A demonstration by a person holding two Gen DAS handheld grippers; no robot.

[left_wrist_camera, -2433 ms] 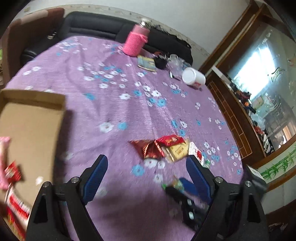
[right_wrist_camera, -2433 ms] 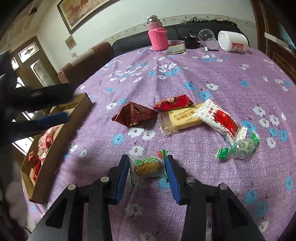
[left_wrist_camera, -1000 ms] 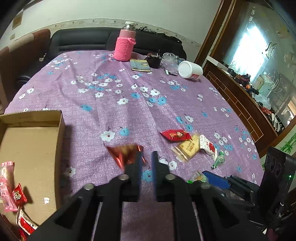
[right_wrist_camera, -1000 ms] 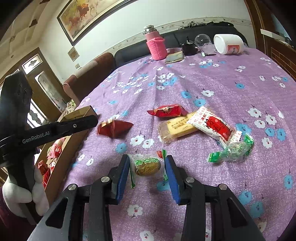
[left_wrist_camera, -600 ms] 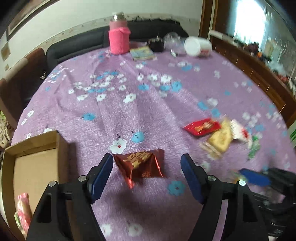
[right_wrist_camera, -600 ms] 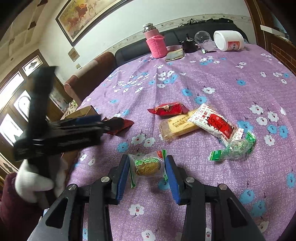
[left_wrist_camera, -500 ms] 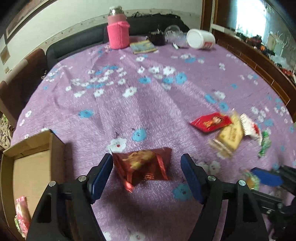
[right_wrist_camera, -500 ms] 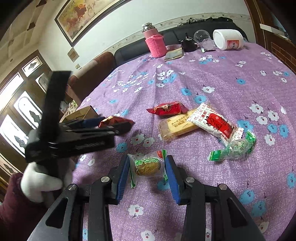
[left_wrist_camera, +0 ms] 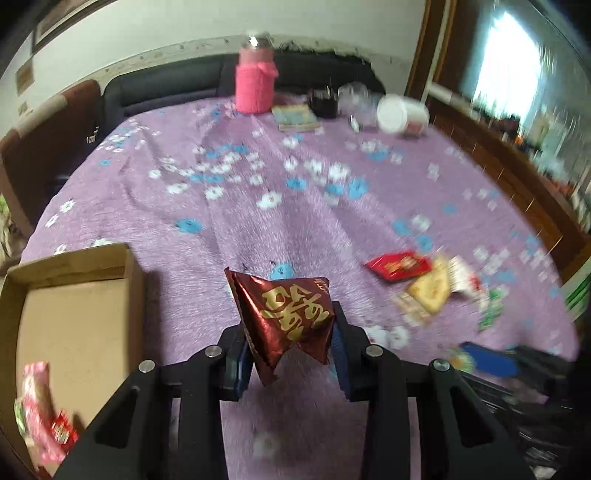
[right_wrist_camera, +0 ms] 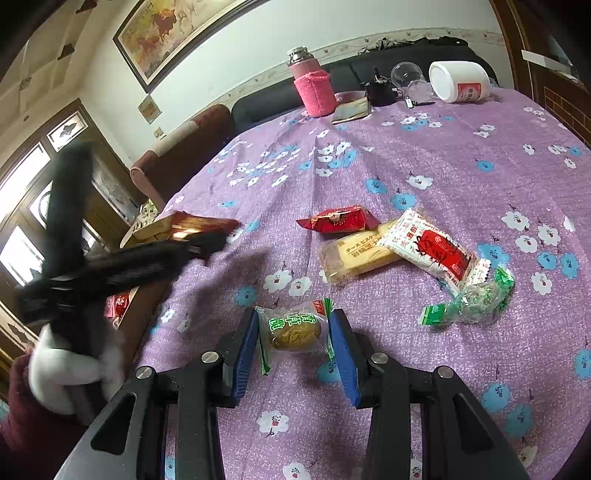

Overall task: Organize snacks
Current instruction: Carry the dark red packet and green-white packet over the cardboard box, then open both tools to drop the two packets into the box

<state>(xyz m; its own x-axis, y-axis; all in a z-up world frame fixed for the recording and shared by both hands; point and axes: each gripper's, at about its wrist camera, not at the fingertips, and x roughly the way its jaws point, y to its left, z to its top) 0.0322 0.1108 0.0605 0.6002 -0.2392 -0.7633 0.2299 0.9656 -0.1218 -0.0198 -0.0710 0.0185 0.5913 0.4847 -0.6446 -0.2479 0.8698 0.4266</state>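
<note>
With our left gripper (left_wrist_camera: 290,345) closing on the dark red foil packet (left_wrist_camera: 286,314) above the table's left edge, we risk it slipping short of the cardboard box (left_wrist_camera: 74,314).

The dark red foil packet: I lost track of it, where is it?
Left wrist view: the dark red foil packet sits between the closing left gripper jaws, right of the cardboard box.

Domestic living or dining room. Evidence: round tabletop (right_wrist_camera: 461,192) under a purple flowered cloth, dark sofa (right_wrist_camera: 369,74) along the wall, framed painting (right_wrist_camera: 177,29), wooden panelled door (right_wrist_camera: 55,192), pink-sleeved flask (right_wrist_camera: 312,88).
</note>
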